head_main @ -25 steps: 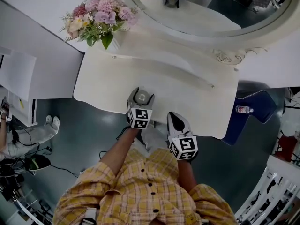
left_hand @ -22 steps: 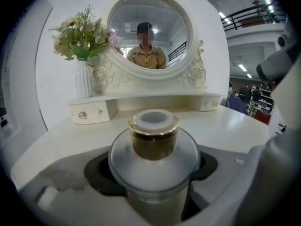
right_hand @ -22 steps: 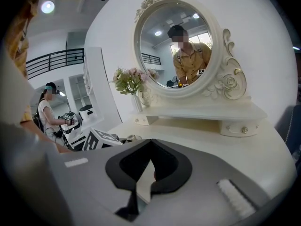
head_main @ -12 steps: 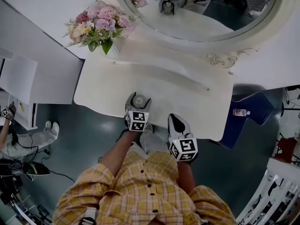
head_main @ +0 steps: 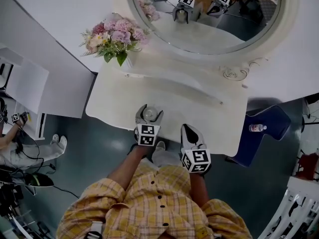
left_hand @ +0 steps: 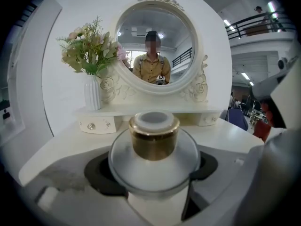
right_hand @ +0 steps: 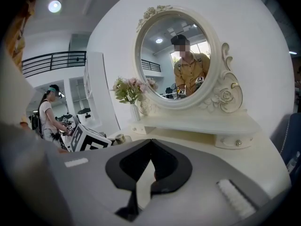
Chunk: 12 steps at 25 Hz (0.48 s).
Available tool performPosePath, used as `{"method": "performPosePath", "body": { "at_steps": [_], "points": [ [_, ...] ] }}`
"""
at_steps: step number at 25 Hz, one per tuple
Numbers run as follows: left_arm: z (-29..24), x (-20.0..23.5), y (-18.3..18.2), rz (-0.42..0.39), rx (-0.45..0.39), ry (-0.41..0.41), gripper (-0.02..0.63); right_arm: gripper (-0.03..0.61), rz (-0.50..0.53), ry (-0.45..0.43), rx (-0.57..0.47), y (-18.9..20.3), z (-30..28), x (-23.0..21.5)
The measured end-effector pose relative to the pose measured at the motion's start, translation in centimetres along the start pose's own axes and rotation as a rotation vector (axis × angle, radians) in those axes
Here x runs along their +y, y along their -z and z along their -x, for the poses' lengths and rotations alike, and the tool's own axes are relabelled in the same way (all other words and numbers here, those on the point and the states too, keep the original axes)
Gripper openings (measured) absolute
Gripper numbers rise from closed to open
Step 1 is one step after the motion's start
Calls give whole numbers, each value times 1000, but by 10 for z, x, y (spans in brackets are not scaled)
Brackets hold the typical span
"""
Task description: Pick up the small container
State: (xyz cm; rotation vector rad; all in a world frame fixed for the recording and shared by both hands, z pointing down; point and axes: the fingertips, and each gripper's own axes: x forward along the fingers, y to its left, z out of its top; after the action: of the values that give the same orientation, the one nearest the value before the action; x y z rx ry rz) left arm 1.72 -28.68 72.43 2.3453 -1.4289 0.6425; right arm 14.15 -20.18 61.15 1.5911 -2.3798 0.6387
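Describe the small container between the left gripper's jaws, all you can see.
The small container is a squat round jar: clear, glass-like domed body, gold metallic collar, flat white top. It stands upright between the jaws of the left gripper, whose black pads meet its widest part on both sides, near the front edge of the white dressing table. Whether it touches the table cannot be told.

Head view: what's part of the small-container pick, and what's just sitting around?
In the job: small container; left gripper, jaws against its sides.
Lying about: flowers; mirror; water bottle; right gripper, shut and empty.
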Motion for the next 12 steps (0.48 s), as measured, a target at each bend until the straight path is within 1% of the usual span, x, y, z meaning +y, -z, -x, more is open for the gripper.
{"method": "performPosePath", "body": {
  "at_steps": [9,12],
  "points": [
    [31,3,-32,37,-59,-3,336,2,4,6,-49,-18,5,-1],
    [42,1,-49,44,-94,-2,336,2,6,5,-60,-23,10,-1]
  ]
}}
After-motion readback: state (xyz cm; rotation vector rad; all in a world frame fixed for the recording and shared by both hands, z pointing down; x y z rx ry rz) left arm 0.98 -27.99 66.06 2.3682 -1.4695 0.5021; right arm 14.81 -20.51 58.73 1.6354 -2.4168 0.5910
